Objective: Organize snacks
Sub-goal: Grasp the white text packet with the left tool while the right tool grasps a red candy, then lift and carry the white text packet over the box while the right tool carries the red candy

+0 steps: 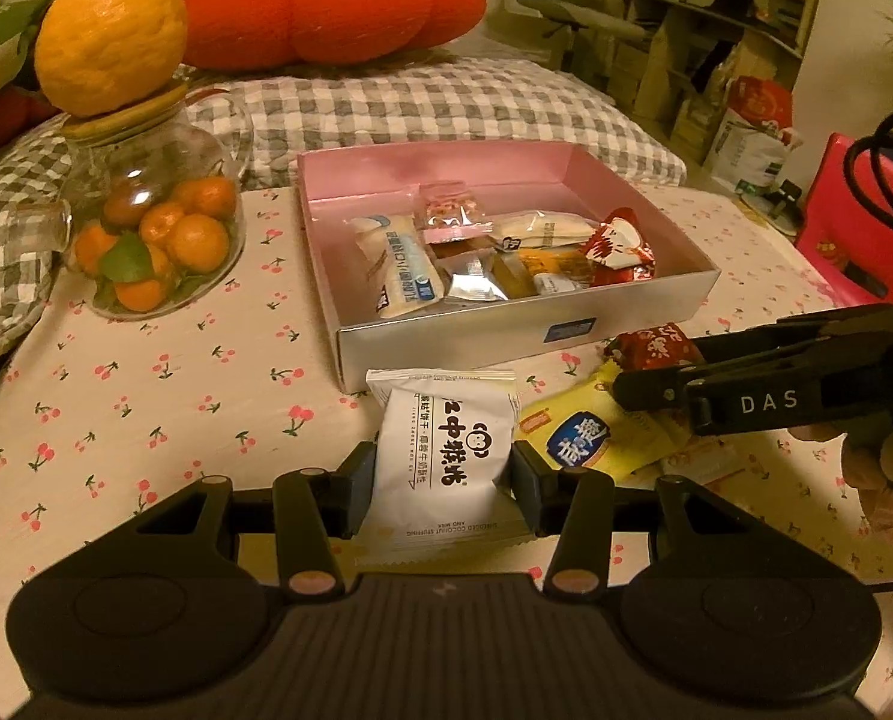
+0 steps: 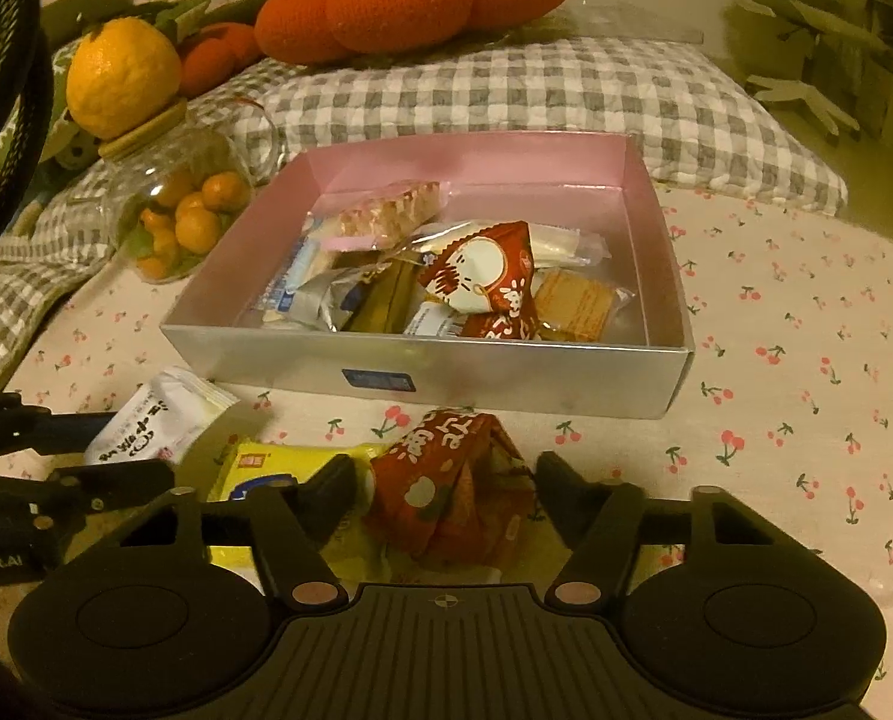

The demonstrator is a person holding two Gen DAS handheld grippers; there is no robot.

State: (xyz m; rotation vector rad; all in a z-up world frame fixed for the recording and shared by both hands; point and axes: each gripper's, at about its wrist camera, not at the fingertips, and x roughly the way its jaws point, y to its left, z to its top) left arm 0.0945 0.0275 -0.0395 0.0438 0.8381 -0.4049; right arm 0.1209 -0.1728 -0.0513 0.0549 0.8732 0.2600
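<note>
A cherry-print tablecloth (image 1: 146, 396) covers the surface, with a grey checked quilt (image 2: 506, 96) bunched behind it and a big orange persimmon-shaped cushion (image 1: 332, 6) resting on that. A shallow silver box with a pink lining (image 1: 464, 342) sits mid-table and holds a loose heap of wrapped snacks: a long white packet (image 1: 395, 270), a clear pink-edged bar (image 2: 386, 216), a red-and-white triangular packet (image 2: 482, 276) and a biscuit in clear wrap (image 2: 575, 300). To the left of the box stands a glass jar of small oranges (image 1: 152, 240), with a large yellow citrus (image 1: 110, 30) balanced on its wooden lid.

Nearer than the box, three snacks lie outside it. The left gripper (image 1: 444, 474) is clamped on a white biscuit packet (image 1: 440, 450), a pad pressing each side of it, just short of the box's front wall. A yellow packet (image 1: 590, 438) lies flat just right of that, partly under the right gripper's left finger. The right gripper (image 2: 444, 489) stands spread wide, its fingers either side of a crumpled red packet (image 2: 452, 480); the left finger looks close against it, the right finger clearly apart
</note>
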